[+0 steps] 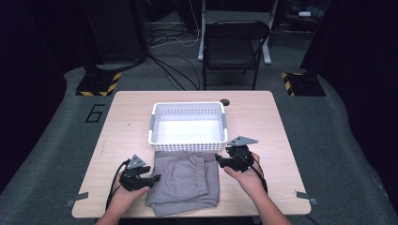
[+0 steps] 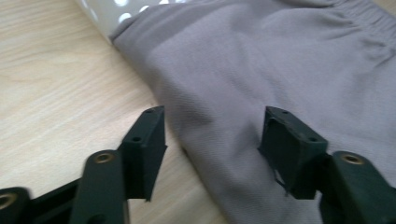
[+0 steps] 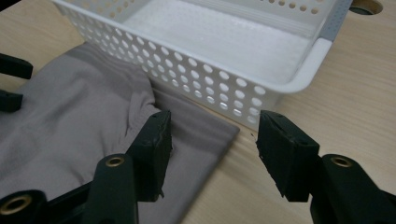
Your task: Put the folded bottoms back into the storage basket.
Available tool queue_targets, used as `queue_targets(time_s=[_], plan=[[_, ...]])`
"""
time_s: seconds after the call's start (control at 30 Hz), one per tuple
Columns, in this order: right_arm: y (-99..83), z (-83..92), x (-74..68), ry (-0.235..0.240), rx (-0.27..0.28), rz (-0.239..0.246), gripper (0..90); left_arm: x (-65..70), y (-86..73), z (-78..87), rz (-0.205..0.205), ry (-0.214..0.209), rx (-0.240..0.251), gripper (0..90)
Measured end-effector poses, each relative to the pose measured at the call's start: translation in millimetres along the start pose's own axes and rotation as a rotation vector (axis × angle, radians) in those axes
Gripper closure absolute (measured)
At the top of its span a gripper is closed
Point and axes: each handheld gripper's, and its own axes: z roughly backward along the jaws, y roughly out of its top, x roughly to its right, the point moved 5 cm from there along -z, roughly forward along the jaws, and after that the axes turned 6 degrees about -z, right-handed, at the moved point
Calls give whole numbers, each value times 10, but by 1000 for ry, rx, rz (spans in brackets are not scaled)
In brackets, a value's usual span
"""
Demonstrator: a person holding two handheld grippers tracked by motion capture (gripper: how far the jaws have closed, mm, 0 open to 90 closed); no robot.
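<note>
Where both tools gape empty, folded grey shorts (image 1: 185,180), long axis toward basket (image 1: 187,139), waistband nearest it.

Grey cloth (image 1: 185,180), white perforated basket (image 1: 187,140), pale wood-grain table (image 1: 272,126)

Lab/recording studio: dark curtains, grey carpet, hazard-taped stand bases (image 1: 98,84), loose floor cables (image 1: 171,70), folding chair (image 1: 233,47).
</note>
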Motion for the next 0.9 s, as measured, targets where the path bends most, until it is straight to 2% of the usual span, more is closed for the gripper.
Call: queue_targets(time_s=[0.03, 0.07, 0.13, 0.17, 0.2, 0.3, 0.37, 0.4, 0.43, 0.5, 0.53, 0.57, 0.6, 0.67, 0.7, 0.73, 0.83, 0.9], plan=[[0, 0, 0, 0, 0, 0, 467, 0, 0, 0, 0, 0, 0, 431], [-73, 3, -28, 0, -8, 1, 478, 13, -3, -13, 6, -3, 18, 447], [-108, 5, -38, -8, -13, 10, 480, 16, -5, -6, 8, -13, 8, 469], [-170, -4, -48, -30, -24, 33, 482, 18, -5, -2, 16, -16, 0, 472], [-188, -9, -54, -31, -28, 31, 486, 18, 3, -5, 35, -15, 3, 476], [-249, -21, -69, -35, -37, 12, 491, 27, 15, -5, 49, -18, -2, 495], [-283, -30, -86, -38, -50, 10, 499, 54, 25, -6, 55, -10, 4, 518], [-297, -32, -103, -52, -60, -3, 499, 61, 29, 14, 40, -12, -10, 522], [-311, -30, -104, -59, -62, 4, 498, 74, 38, 23, 40, 6, -6, 509], [-320, -30, -99, -57, -63, 20, 499, 83, 46, 27, 51, 12, 2, 495], [-331, -27, -122, -56, -71, -2, 500, 90, 53, 68, 74, 25, 4, 482], [-331, -27, -122, -56, -71, -2, 500, 90, 53, 68, 74, 25, 4, 475], [-342, -22, -137, -53, -79, -17, 513, 112, 47, 91, 121, 22, 22, 472], [-351, -20, -142, -43, -85, -21, 523, 153, 38, 110, 136, 15, 11, 464], [-358, -13, -153, -41, -91, -28, 523, 175, 39, 111, 136, 22, 13, 465], [-370, -6, -167, -42, -94, -37, 524, 192, 37, 135, 118, 18, -3, 464], [-400, 7, -180, -62, -87, -35, 517, 232, 43, 144, 129, 38, 15, 464], [-432, 30, -184, -64, -80, -44, 523, 237, 24, 162, 119, 35, -2, 463]])
